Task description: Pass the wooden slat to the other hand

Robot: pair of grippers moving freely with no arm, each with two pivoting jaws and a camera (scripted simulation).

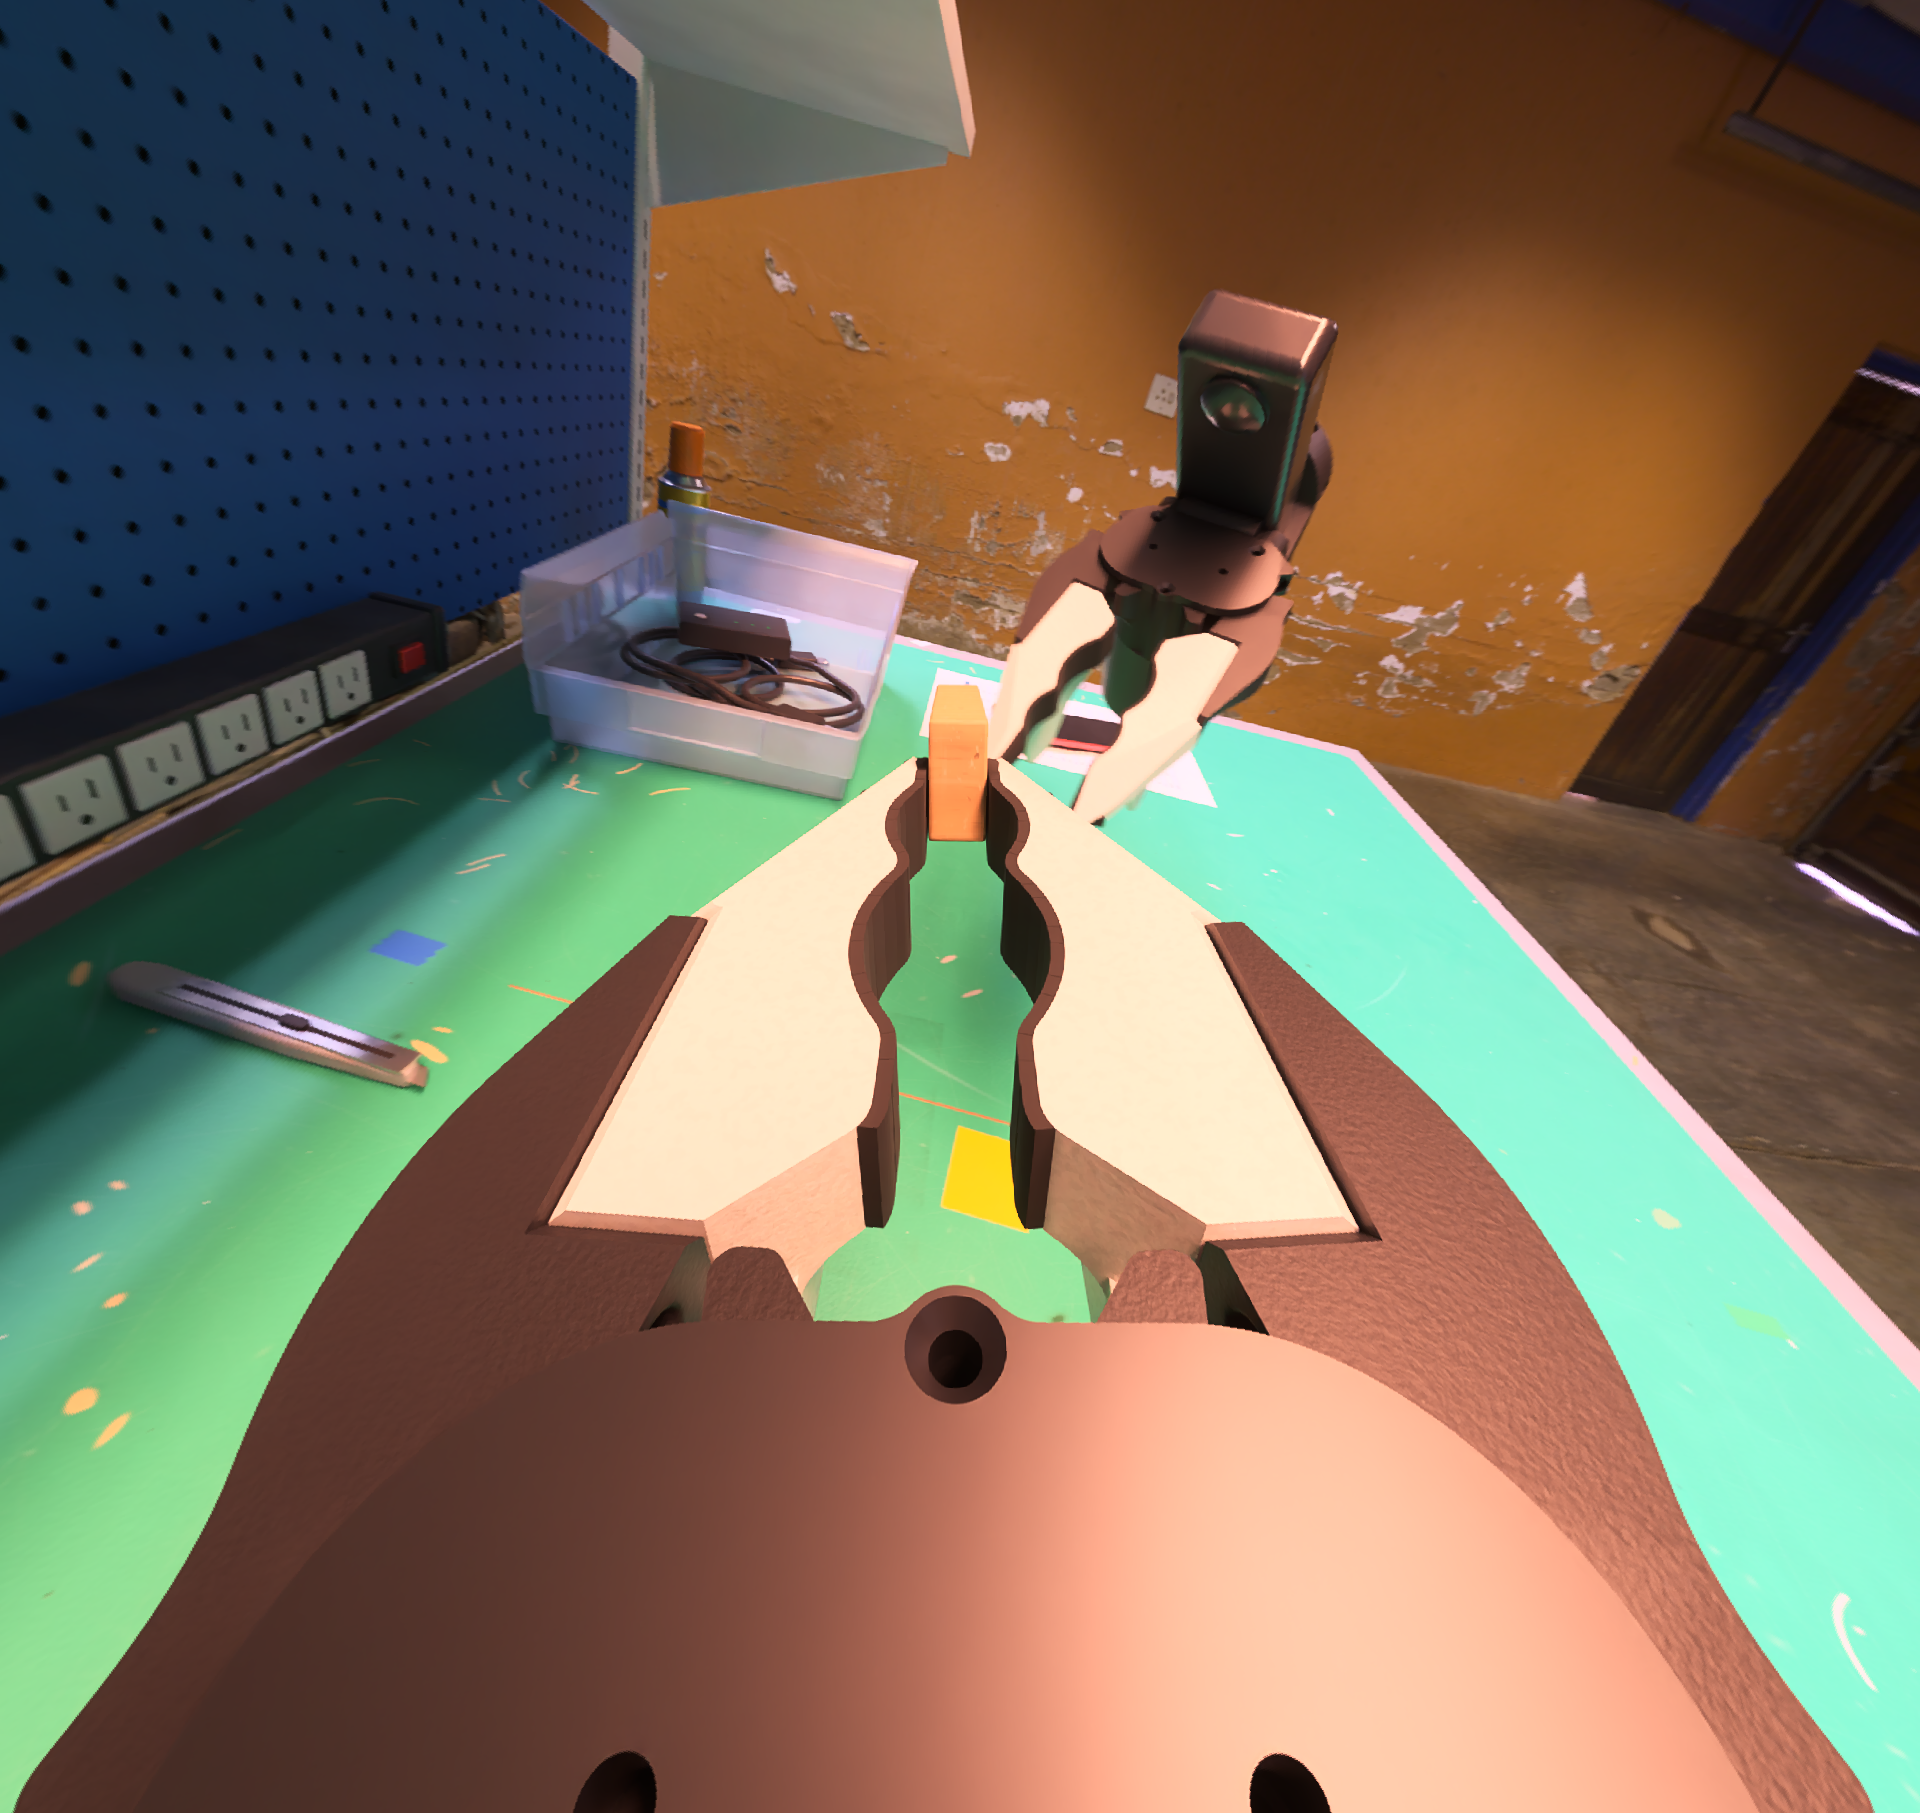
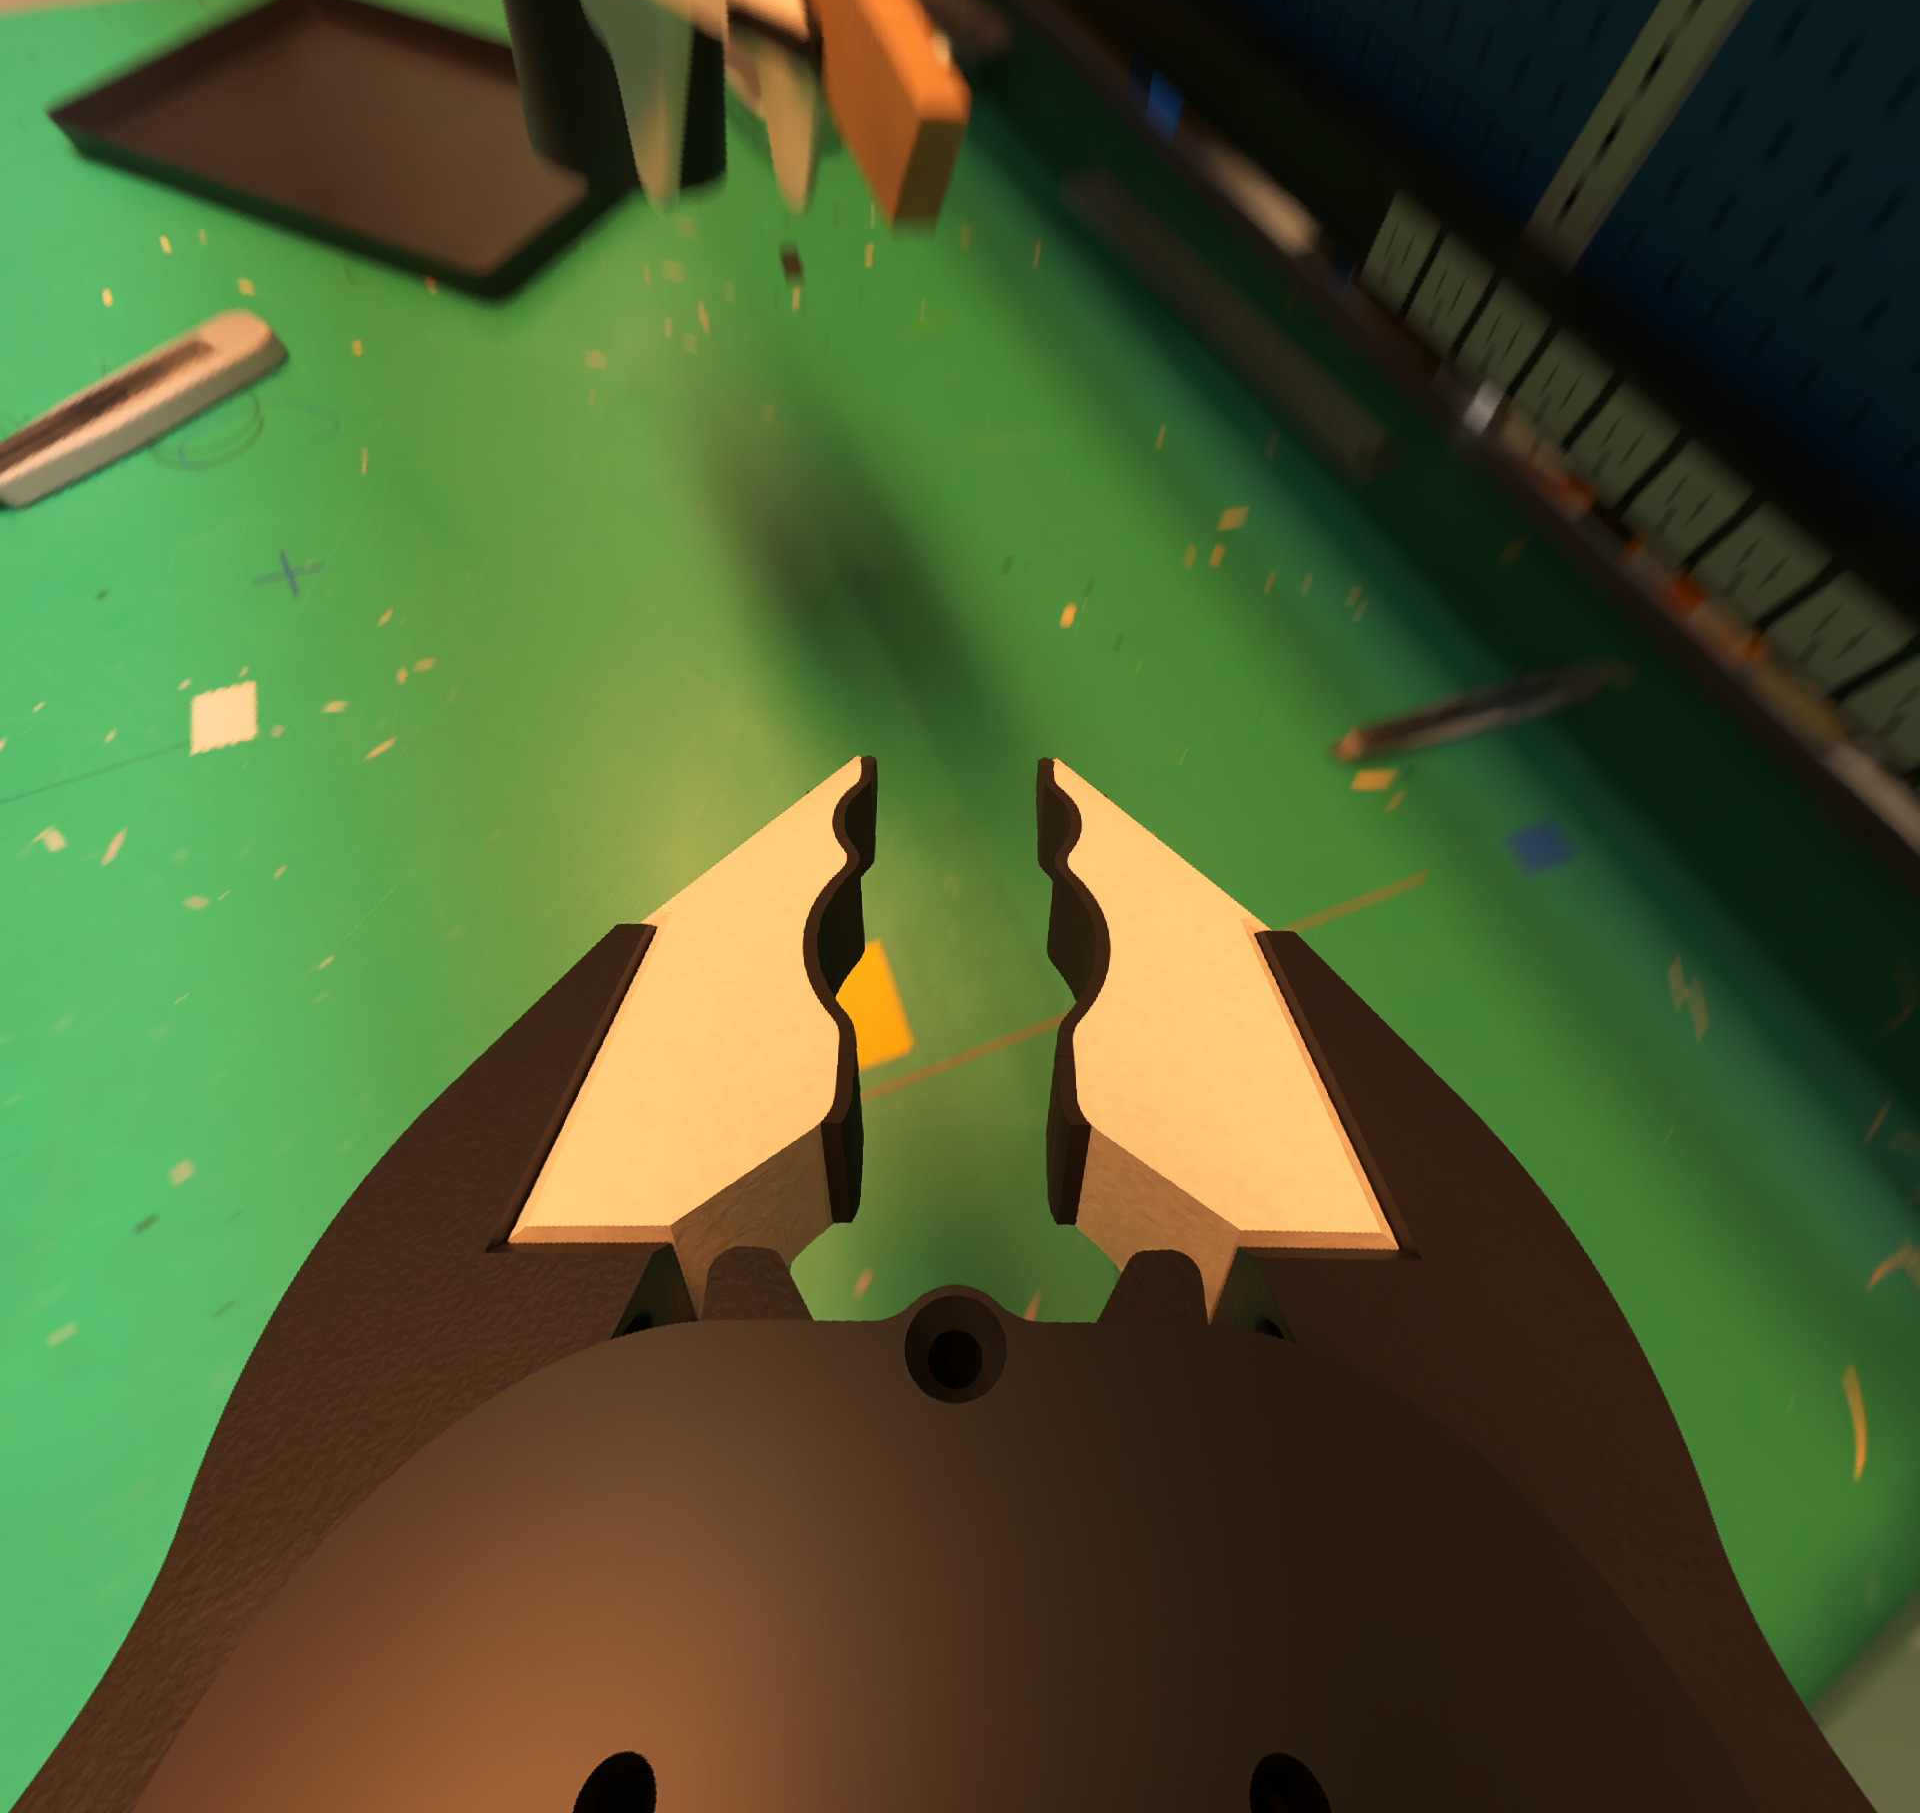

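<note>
My left gripper [image 1: 956, 776] is shut on the orange wooden slat [image 1: 956, 764], which stands upright between its fingertips above the green mat. My right gripper shows beyond it in the left wrist view [image 1: 1049, 776], open and pointing down, its fingertips just right of the slat. In the right wrist view my right gripper [image 2: 956, 766] is open and empty, looking down at the mat. The slat [image 2: 883, 70] and the left gripper holding it [image 2: 717, 174] show blurred at the top of that view.
A clear bin [image 1: 717, 651] with a cable and a spray can stands at the back. A utility knife [image 1: 270, 1025] lies left on the green mat [image 1: 312, 880]. A power strip [image 1: 187, 735] runs under the blue pegboard [image 1: 291, 257]. A dark tray [image 2: 322, 132] and a pencil [image 2: 1475, 714] lie on the mat.
</note>
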